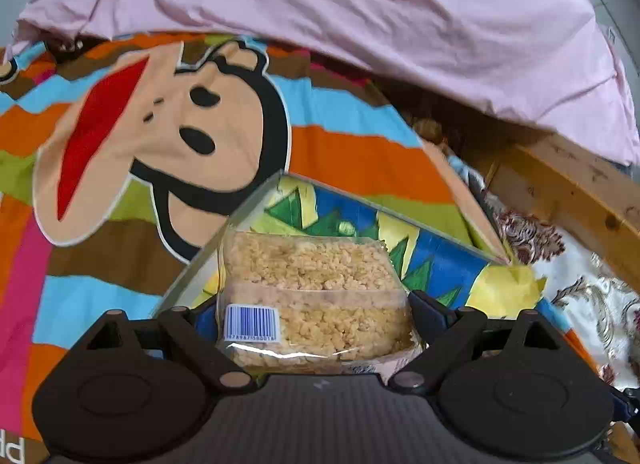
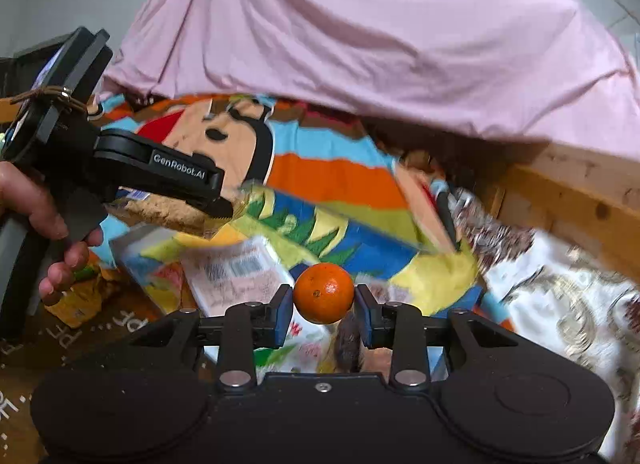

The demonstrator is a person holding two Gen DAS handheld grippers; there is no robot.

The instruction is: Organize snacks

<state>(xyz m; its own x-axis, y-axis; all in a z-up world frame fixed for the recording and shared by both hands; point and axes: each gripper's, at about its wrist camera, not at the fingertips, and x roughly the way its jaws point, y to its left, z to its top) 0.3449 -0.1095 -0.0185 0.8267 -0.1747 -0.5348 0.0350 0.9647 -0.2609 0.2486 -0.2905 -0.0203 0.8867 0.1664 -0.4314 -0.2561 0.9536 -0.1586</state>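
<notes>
Bed with striped sheet [image 1: 352,156] – left gripper [image 1: 316,304] clamps rice-cake pack [image 1: 312,296], right gripper [image 2: 324,300] clamps orange [image 2: 324,293]; neither placed yet, more packets [image 2: 236,276] loose.

A home bedroom — a bed with a wooden frame [image 1: 576,188], a rumpled pink sheet [image 1: 360,12], a striped cartoon-monkey bedspread [image 1: 160,120] and a floral cloth [image 2: 560,296] — with snack packets scattered about.
</notes>
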